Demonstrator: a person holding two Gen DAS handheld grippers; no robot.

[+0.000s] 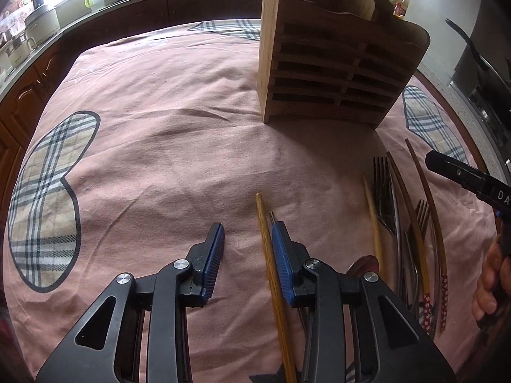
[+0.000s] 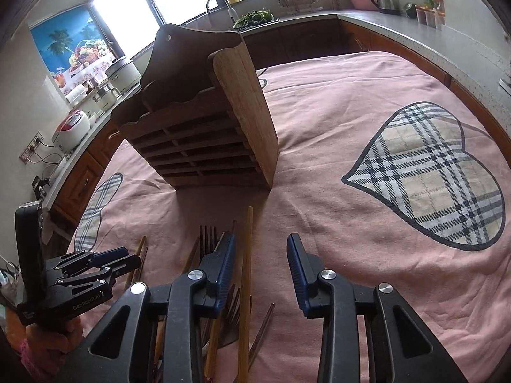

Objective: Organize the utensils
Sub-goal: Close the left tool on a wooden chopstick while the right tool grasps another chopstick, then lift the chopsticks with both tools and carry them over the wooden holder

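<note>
Landmark: a wooden utensil rack (image 1: 335, 63) with slatted compartments stands upright on a pink cloth (image 1: 159, 127) that has plaid heart patches.
Utensils: a loose pile of chopsticks and forks (image 1: 405, 223) lies flat on the cloth in front of the rack, near its base but not touching it.
Light chopstick: one pale wooden chopstick (image 1: 271, 271) lies apart from the pile, in front of the rack and to the pile's left in the left wrist view.
Left gripper: the left gripper (image 1: 247, 233) hangs low over the cloth in front of the rack, its blue pads apart with only cloth between them; the light chopstick lies just inside its right-hand finger, and no pad presses it.
Right gripper: the right gripper (image 2: 260, 242) is over the pile in front of the rack, jaws parted; a tan chopstick (image 2: 246, 287) runs up between the fingers beside the left one, ungripped.
Hands: a hand (image 2: 54, 335) holds the left gripper's handle, seen at the lower left of the right wrist view.
Background: kitchen counters and bright windows lie beyond the rack.
</note>
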